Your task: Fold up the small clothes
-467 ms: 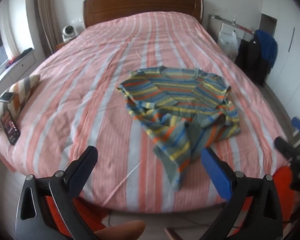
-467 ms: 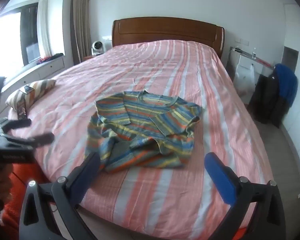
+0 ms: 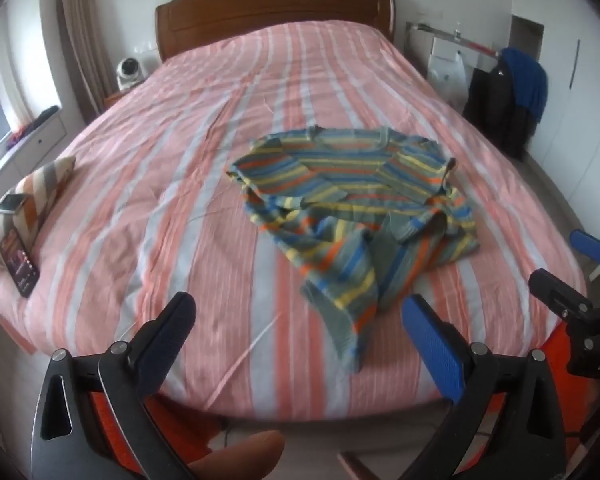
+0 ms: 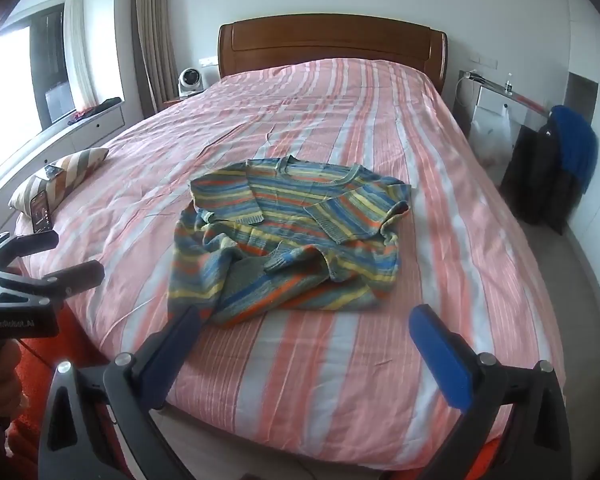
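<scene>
Striped sweater point(image 4: 288, 236) crumpled on bed point(image 4: 440, 208), hem bunched underneath

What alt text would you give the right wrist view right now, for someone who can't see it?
A crumpled multicolour striped sweater lies on a bed with a pink striped cover. The right hand-held gripper is open and empty at the near edge. The left hand-held gripper, also open, shows at the left edge.
</scene>
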A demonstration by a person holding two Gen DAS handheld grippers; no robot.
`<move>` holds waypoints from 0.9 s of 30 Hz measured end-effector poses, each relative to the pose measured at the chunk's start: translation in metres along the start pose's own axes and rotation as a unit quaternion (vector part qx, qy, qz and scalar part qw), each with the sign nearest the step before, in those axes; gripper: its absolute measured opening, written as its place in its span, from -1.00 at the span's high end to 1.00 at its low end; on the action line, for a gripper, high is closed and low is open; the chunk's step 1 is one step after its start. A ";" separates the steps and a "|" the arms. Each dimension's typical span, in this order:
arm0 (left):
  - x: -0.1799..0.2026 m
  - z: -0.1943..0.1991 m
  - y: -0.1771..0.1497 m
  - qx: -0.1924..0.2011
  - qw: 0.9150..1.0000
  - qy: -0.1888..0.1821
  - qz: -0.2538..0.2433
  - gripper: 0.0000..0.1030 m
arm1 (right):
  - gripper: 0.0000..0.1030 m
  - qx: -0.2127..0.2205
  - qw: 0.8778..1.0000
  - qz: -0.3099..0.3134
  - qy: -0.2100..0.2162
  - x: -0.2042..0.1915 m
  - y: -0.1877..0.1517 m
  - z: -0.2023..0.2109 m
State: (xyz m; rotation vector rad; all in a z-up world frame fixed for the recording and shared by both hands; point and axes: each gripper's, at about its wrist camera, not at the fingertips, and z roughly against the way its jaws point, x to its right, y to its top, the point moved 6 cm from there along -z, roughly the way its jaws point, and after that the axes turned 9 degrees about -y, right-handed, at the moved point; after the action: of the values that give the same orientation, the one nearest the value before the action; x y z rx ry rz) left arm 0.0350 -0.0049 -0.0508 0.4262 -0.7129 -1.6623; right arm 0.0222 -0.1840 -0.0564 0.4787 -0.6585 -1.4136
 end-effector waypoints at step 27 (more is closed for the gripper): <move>-0.014 -0.007 -0.010 -0.006 1.000 0.031 0.003 -0.99 | -0.99 -0.014 1.000 0.005 0.012 -0.009 -0.007 -0.008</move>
State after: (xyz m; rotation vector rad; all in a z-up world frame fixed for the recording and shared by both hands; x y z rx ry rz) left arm 0.0347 0.0085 -0.0639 0.4645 -0.6579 -1.6400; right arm 0.0221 -0.1764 -0.0677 0.4690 -0.6214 -1.4038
